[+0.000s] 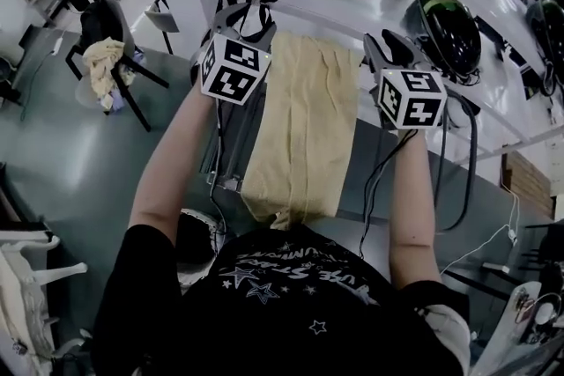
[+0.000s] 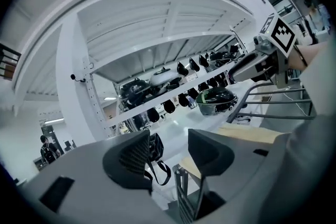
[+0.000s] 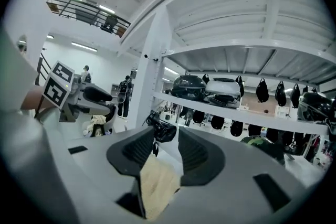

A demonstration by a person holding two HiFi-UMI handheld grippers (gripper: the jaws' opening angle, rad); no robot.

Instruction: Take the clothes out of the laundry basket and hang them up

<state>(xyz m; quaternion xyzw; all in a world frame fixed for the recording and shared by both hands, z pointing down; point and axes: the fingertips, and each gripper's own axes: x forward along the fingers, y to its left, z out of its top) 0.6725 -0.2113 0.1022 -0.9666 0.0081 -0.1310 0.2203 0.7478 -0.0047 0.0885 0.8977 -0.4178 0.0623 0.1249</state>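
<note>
Ahead, helmets (image 1: 449, 31) line shelves (image 3: 257, 116); right gripper (image 3: 167, 138) clasps yellow cloth (image 1: 304, 136), left gripper (image 2: 169, 152) gapes.

Bright, even overhead light; both gripper views bulge fisheye with black corners, near parts softly blurred.

Pale yellow garment (image 1: 304, 136), spread flat, hanging lengthwise, lower end bunched

Both arms reach forward side by side, the left forearm (image 1: 172, 163) and the right forearm (image 1: 412, 198) bare and roughly parallel. The left gripper (image 2: 168, 152) has its jaws wide apart, with nothing between the pads. The right gripper (image 3: 167, 147) has its jaws closer together, pinching a fold of yellow cloth (image 3: 157, 186) low between them.
</note>
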